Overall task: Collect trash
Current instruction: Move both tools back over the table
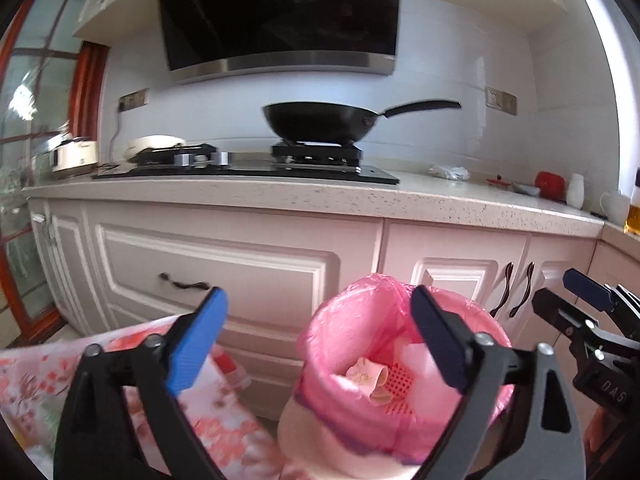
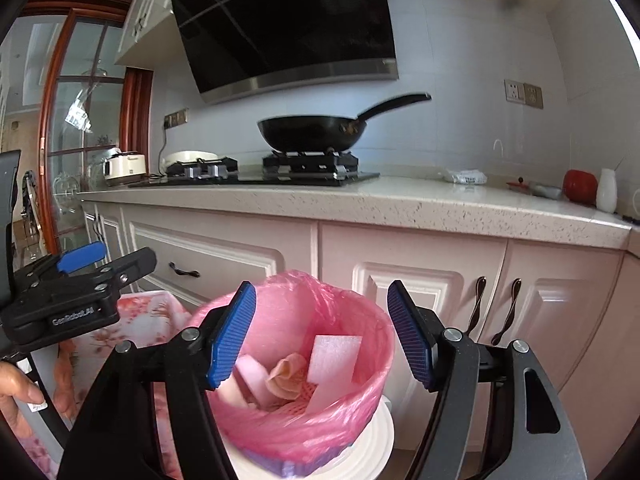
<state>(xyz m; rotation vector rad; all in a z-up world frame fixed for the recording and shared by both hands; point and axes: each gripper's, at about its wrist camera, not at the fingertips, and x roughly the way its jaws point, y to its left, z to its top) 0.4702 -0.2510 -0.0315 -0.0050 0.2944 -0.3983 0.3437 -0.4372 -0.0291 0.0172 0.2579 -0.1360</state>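
Pink plastic liner lines the small white bin, which stands in front of the cabinet doors below the counter edge. Inside it lie a white foam piece, a crumpled pale wrapper and a red mesh sleeve.

Your left gripper is spread wide and empty; its far finger hangs over the liner's near rim, while the other finger is over the floral cloth beside the bin. Your right gripper is also parted and pinches nothing; the bin mouth sits between its two fingers in the right wrist view.

Observe the following hazards:

- The liner rim stands loose and bunched at the back. A finger closing near it can, in my judgement, snag the film and drag the liner out of the bin.
- The bin looks light. A sideways push from either finger can tip it and spill the collected trash.
- Both grippers work close together at the same opening. Keep them apart to avoid a collision.
- The floral cloth lies just beside the bin; a low pass can catch its edge.
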